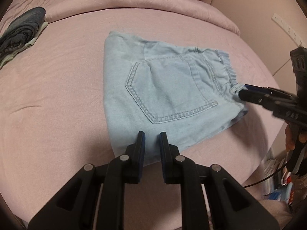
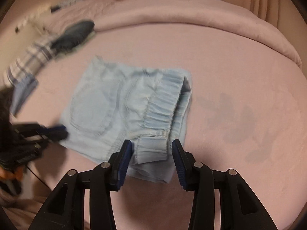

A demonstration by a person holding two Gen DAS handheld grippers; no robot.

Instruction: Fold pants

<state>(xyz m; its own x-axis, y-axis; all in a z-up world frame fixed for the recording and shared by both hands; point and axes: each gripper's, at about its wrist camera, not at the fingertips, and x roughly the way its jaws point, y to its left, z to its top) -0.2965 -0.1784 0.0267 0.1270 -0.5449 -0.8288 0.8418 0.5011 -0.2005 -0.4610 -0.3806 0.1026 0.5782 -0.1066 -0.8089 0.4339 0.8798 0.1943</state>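
Light blue denim pants (image 1: 163,94) lie folded into a compact rectangle on the pink bed, back pocket up, elastic waistband to the right. They also show in the right wrist view (image 2: 122,111), blurred. My left gripper (image 1: 152,134) is open, its fingers over the near edge of the pants with cloth showing between them. My right gripper (image 2: 151,143) is open, its fingers on either side of the waistband corner, not closed on it. The right gripper also shows in the left wrist view (image 1: 243,92) at the waistband. The left gripper shows in the right wrist view (image 2: 61,131).
A dark blue folded garment (image 1: 21,30) lies on a pale cloth at the far left of the pink bed (image 1: 67,95). A rolled pink duvet (image 1: 134,5) runs along the back. Plaid fabric (image 2: 32,57) lies left in the right wrist view. The bed edge and floor clutter (image 1: 278,172) are right.
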